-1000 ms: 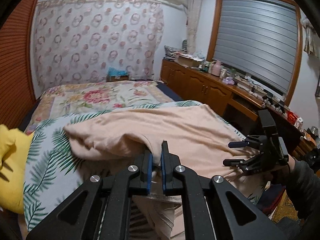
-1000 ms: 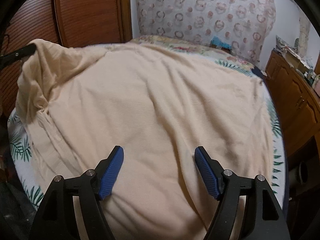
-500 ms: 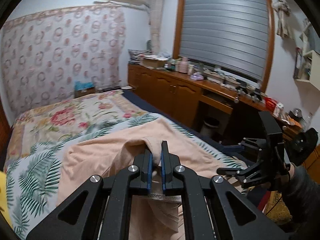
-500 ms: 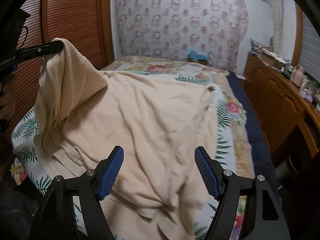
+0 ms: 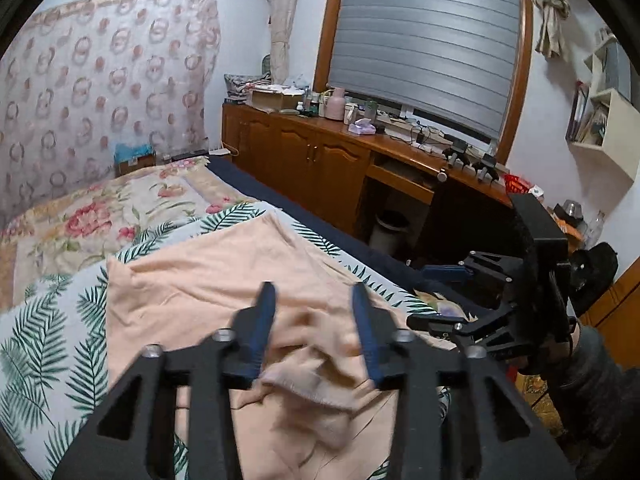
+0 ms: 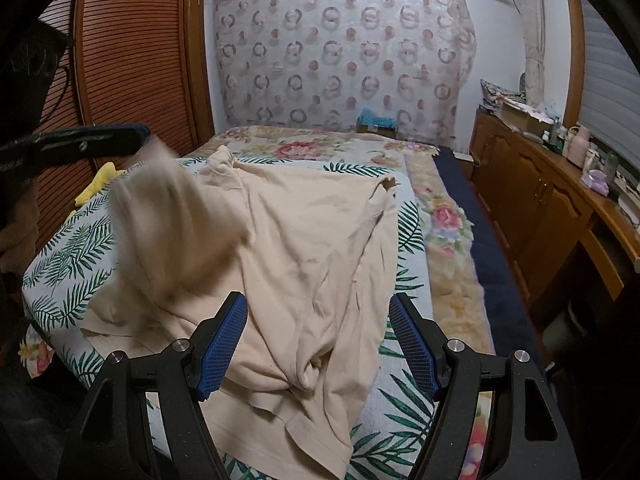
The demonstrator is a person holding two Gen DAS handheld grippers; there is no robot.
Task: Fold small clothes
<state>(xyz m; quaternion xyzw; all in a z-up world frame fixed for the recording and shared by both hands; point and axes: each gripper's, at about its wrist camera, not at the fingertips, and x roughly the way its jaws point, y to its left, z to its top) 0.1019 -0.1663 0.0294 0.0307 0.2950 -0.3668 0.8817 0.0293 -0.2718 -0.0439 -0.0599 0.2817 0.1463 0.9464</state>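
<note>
A peach shirt lies crumpled on the leaf-print bed cover; it also shows in the left wrist view. My left gripper is open above it, and a blurred fold of the shirt drops between and below its fingers. In the right wrist view the left gripper is at the left, with that fold falling under it. My right gripper is open and empty over the shirt's near edge; it also shows in the left wrist view.
A floral quilt covers the far bed. A wooden sideboard with clutter runs along the right under a shuttered window. A slatted wooden door is at the left. Something yellow lies at the bed's left edge.
My left gripper has opened and let go of the shirt, which is falling. The right gripper has pulled back from the shirt and stayed open.
</note>
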